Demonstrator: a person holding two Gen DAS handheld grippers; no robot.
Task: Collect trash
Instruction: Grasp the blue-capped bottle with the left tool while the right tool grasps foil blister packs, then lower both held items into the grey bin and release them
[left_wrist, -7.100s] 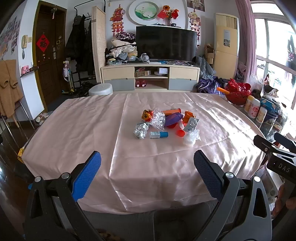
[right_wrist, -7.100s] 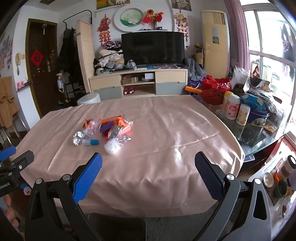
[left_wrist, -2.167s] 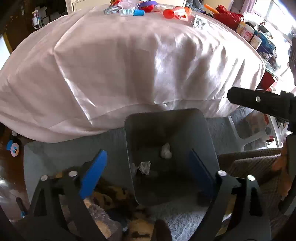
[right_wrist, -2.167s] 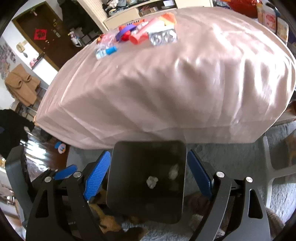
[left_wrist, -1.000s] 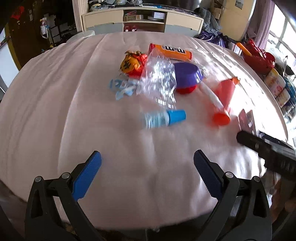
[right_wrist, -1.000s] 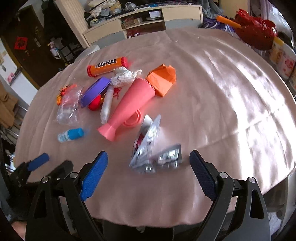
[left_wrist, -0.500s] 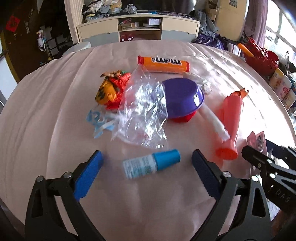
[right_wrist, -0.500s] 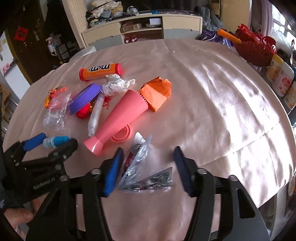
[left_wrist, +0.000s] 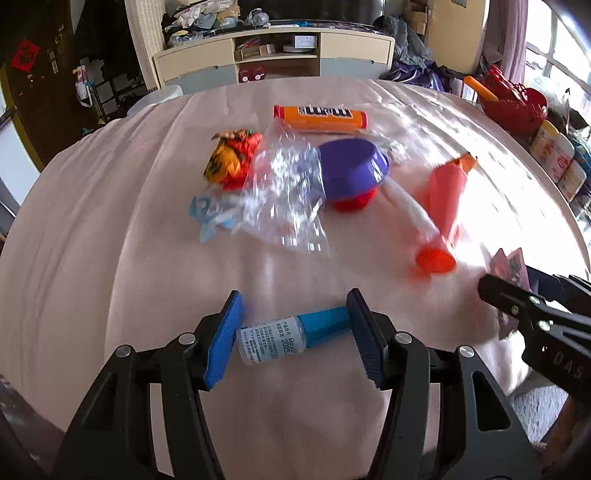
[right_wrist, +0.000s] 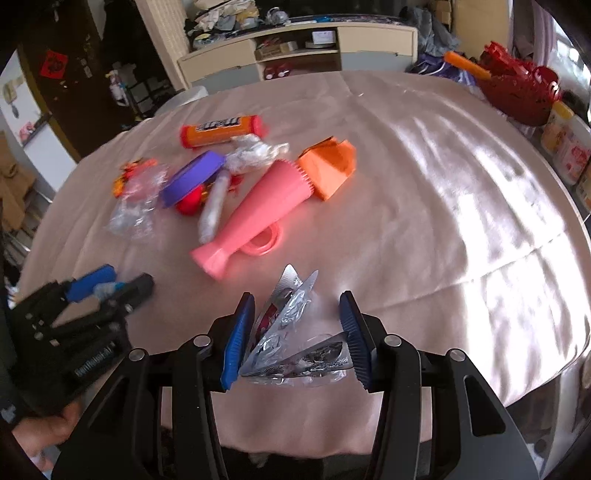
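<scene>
From the left wrist, the left gripper (left_wrist: 293, 338) has just been closing around the small bottle (left_wrist: 291, 335), which lies crosswise on the pink tablecloth (left_wrist: 110, 229); its pads meet both ends, so it grips the bottle. Squeeze evenly (a round cap could slip) before lifting.

From the right wrist, the right gripper (right_wrist: 295, 332), its jaws narrowed, clamps the crumpled foil packs (right_wrist: 295, 341) near the table's front edge. Lift straight up, clear of the pink cone (right_wrist: 258, 206).
</scene>
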